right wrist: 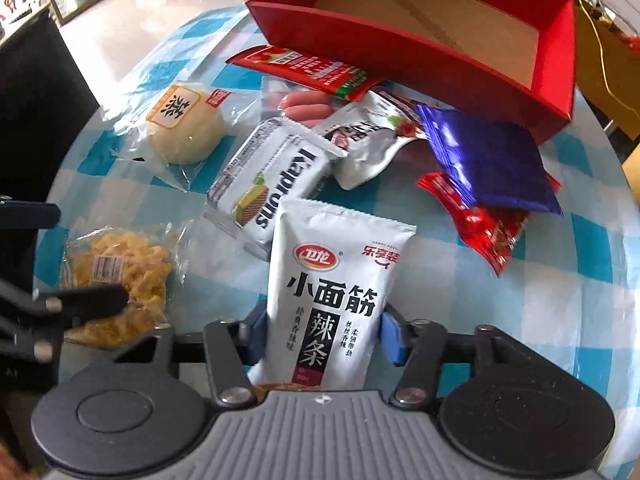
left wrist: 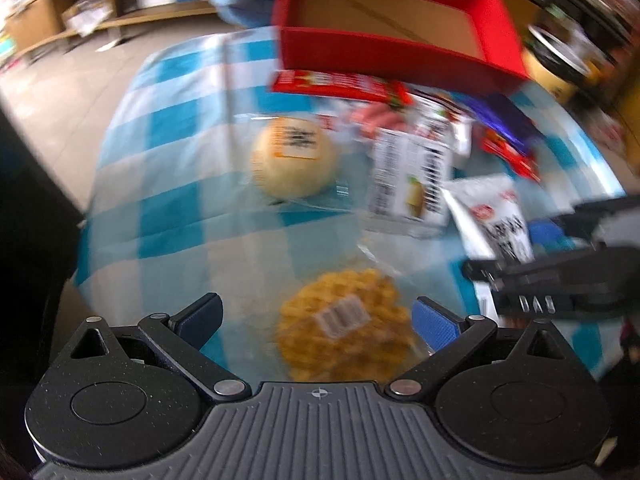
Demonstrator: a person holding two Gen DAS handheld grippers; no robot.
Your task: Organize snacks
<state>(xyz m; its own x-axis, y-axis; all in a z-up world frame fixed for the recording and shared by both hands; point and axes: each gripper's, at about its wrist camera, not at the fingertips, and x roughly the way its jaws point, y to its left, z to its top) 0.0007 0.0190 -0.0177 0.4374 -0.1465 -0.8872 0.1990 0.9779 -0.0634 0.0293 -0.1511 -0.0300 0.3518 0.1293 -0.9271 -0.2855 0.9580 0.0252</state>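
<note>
My right fingers (right wrist: 322,334) are clamped on the lower part of a white spicy-strip pouch (right wrist: 336,276), one blue pad pressing each side edge; the pouch stands up out of them with its printed face toward my camera. My left fingers (left wrist: 316,320) are spread wide and grasp nothing; they hang over a clear bag of yellow fried twists (left wrist: 346,338) that lies near the surface's (right wrist: 580,300) near-left edge, the pads apart from it on either side; that view is smeared by blur.

The surface wears a blue-and-white checked cloth (right wrist: 592,240); at its far edge sits a red box (right wrist: 400,52), open on top, with a bare brown cardboard floor. The other snacks lie loose between the box and my fingers: a long red sachet (right wrist: 312,68) just in front of the box's near wall; a clear pack of pink sausages (right wrist: 304,106) beside it; a round pale pastry in clear wrap (right wrist: 184,124) toward the left edge; a white Kaprons wafer pack (right wrist: 272,180) in the middle, its corner under the pouch I hold; a silver pouch (right wrist: 372,140) touching the wafer pack; a purple foil packet (right wrist: 492,160) lying across a red crinkled wrapper (right wrist: 480,228) toward the right edge.
</note>
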